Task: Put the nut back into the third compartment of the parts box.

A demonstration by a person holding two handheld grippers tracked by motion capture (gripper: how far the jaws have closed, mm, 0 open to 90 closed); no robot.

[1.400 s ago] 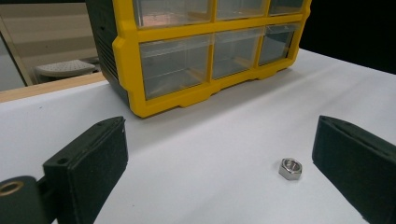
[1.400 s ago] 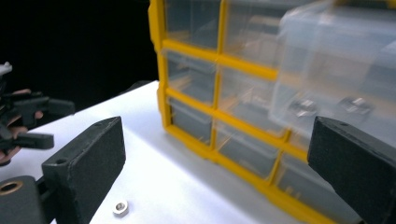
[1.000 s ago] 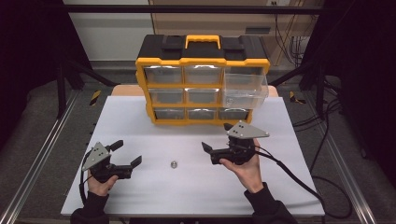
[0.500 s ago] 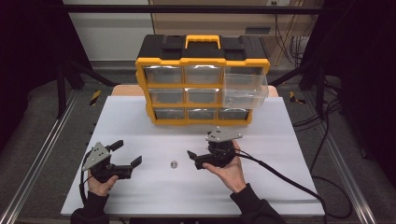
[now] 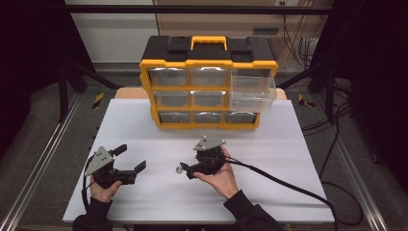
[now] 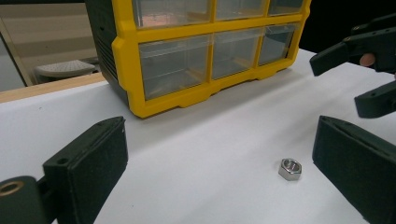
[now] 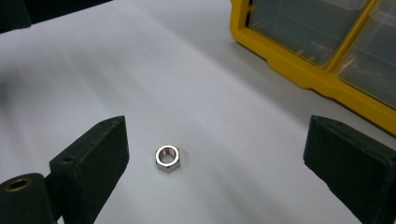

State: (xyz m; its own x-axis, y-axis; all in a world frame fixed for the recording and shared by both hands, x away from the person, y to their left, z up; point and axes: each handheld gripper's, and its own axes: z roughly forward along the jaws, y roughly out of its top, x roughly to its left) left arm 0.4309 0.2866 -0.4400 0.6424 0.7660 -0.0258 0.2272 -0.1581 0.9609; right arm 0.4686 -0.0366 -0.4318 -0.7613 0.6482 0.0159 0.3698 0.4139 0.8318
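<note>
Lying flat on the white worktop [image 5: 298,159], a little below the middle of the high view, the small steel nut [image 5: 178,169] is sitting just left of the right gripper [image 5: 188,169], whose jaws are spread wide and pointing at it. In the right gripper view the nut [image 7: 167,159] is resting between the two black jaws, nearer the left one and touching neither, so the gripper seems to be lining up to close on it; the hand looks to be holding the tool low and level for that reason. At the lower left of the high view the left gripper [image 5: 129,158] is sitting apart from the nut with its jaws also spread, holding nothing, probably waiting its turn. Its own view is showing the nut [image 6: 290,168] at the lower right, near its right jaw. Standing at the upper middle of the frame, the yellow drawer cabinet [image 5: 208,62] is keeping one clear drawer [image 5: 251,92] pulled out at its right side, likely the place meant to receive the nut.
</note>
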